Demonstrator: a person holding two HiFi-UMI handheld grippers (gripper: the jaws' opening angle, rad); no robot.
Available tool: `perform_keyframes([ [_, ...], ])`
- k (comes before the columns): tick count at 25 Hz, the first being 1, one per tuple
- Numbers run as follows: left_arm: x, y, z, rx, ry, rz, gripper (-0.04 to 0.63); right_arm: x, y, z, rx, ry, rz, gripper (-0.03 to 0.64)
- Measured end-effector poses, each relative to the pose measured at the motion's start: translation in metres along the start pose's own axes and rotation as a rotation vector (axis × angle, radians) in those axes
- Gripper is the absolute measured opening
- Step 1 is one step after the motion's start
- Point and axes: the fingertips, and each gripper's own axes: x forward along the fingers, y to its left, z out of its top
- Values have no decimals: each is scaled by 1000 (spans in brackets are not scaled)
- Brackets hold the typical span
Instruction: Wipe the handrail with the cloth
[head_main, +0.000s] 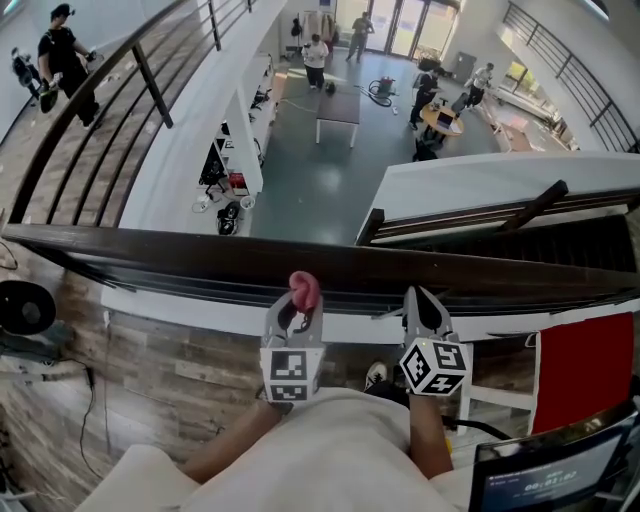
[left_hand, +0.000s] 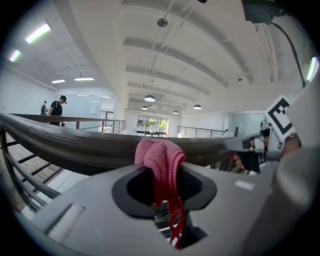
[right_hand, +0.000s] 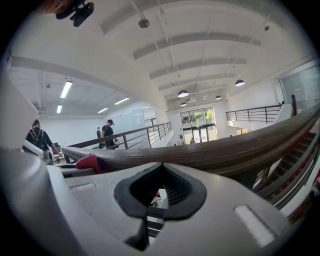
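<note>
Pink cloth (head_main: 304, 290): a bunched wad clamped between the jaws of the left gripper (head_main: 297, 308), just left of centre in the head view. The left gripper view shows the jaws closed on the cloth (left_hand: 160, 159), with its top standing above them and a thin strand hanging down in the gap.

Handrail (head_main: 180, 255): dark wood, running across the middle of the head view from left edge to right. The wad lies against its near edge and appears to touch it, though contact is not certain. In the left gripper view the handrail (left_hand: 75, 145) crosses right behind the cloth.

Right gripper (head_main: 426, 306): just right of centre, tip at the near edge of the handrail and beside the left gripper. The right gripper view shows the right gripper (right_hand: 159, 190) with jaws together and nothing between them, the handrail (right_hand: 225, 150) across the frame beyond, and the cloth (right_hand: 91, 162) at centre left.

Red panel (head_main: 585, 370): lower right of the head view, below the rail.

Person (head_main: 65, 55): dark clothing, on the walkway, upper left of the head view.
</note>
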Motion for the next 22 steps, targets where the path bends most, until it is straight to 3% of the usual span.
perform_keyframes([
  [22,4,9,-9,-24,9,212,110,-5,0,-3,-9,18,162,3],
])
